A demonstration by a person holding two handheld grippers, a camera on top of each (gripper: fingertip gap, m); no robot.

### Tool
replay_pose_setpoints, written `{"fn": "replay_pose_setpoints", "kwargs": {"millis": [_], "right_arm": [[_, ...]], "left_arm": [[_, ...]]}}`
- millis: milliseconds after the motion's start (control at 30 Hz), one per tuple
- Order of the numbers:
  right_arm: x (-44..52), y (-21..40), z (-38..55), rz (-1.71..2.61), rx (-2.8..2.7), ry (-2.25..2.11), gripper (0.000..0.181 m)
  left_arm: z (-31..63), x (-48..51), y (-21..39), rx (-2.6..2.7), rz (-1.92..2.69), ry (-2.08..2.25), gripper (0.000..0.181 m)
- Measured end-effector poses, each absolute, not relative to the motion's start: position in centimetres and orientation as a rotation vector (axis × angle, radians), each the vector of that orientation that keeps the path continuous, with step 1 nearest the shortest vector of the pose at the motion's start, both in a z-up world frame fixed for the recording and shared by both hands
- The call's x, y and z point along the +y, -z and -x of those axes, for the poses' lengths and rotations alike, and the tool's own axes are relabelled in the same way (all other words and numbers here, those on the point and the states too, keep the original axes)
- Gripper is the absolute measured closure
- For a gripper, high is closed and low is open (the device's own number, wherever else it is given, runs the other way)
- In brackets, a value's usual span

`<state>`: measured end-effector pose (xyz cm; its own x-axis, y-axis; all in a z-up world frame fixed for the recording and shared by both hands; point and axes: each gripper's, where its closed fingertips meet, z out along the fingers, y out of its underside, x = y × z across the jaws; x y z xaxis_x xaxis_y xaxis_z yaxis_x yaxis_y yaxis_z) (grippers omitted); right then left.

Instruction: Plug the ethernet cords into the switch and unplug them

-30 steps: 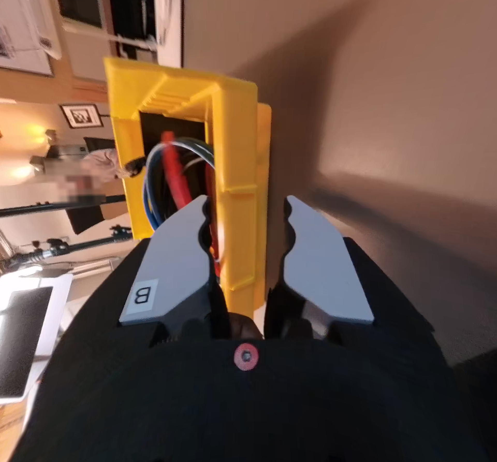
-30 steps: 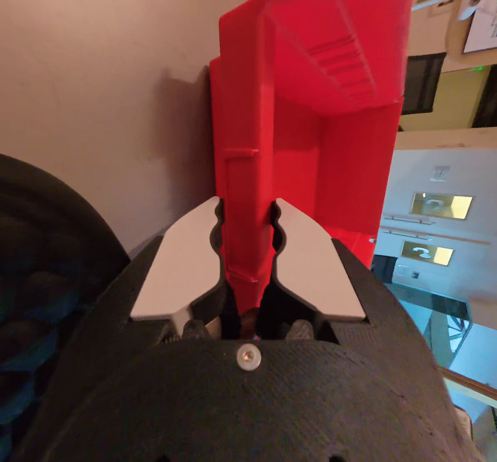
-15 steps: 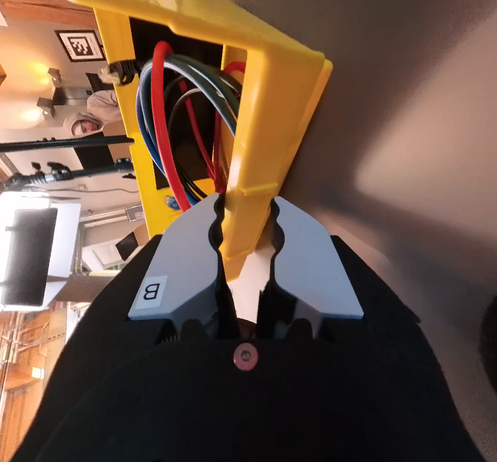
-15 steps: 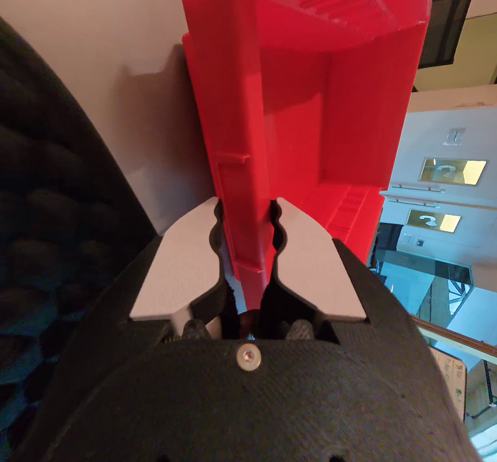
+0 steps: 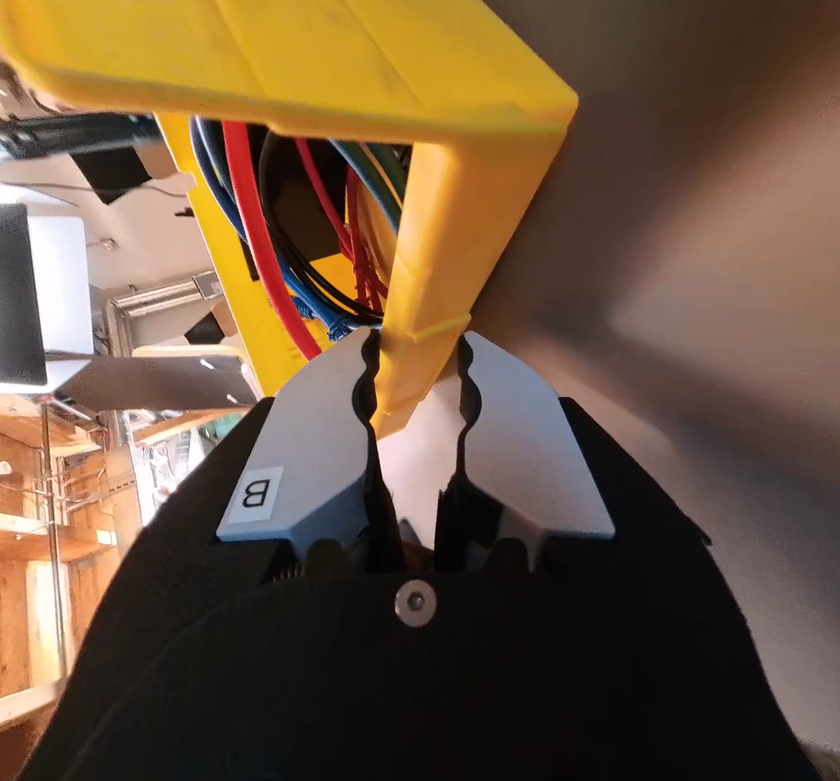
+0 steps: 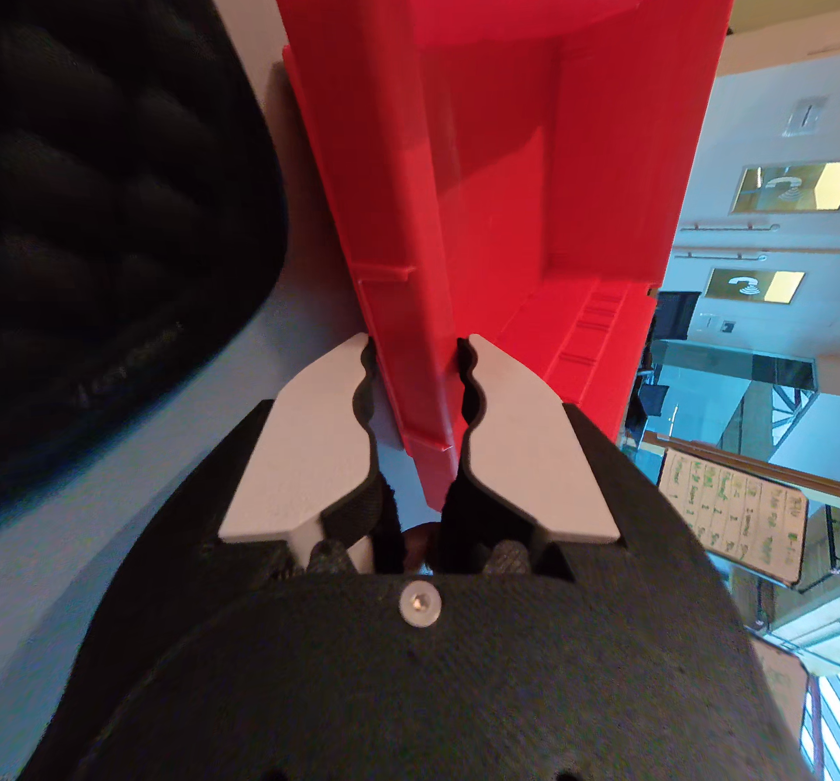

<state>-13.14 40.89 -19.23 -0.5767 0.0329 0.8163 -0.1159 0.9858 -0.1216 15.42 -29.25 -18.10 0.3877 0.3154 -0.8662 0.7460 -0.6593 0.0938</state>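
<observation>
My left gripper (image 5: 416,341) is shut on the rim wall of a yellow plastic bin (image 5: 454,232) and holds it tilted off the pale table (image 5: 682,213). Inside the bin lie several coiled ethernet cords: a red cord (image 5: 254,232), blue cords (image 5: 313,304) and a black cord (image 5: 291,250). My right gripper (image 6: 416,343) is shut on the rim wall of a red plastic bin (image 6: 500,168), whose visible inside holds nothing. No switch shows in either view.
A large black padded object (image 6: 113,191) sits close on the left of the right wrist view. Behind the bins is a room with shelving (image 5: 45,509), a dark screen (image 5: 18,295) and a paper sheet (image 6: 736,527). My hands' fingertips stand some 75 cm from each other.
The left gripper closed on the yellow bin's wall and the bin has tipped up and come closer. The red bin has also tilted and drawn closer in the right gripper's hold.
</observation>
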Motion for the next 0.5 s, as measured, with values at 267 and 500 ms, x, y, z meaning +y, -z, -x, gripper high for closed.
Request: {"fn": "replay_pose_setpoints", "kwargs": {"millis": [267,500], "right_arm": [[44.7,19.3,11.1,-0.038,-2.212,-0.214,0.146],[43.8,16.3,8.4,0.033,-2.294,-0.559,0.118]], "left_arm": [[-20.6,-27.7,18.2,1.015,-2.177,0.937,0.148],[-20.2,-21.4,14.6,1.307,-2.658,1.036,0.109]]}}
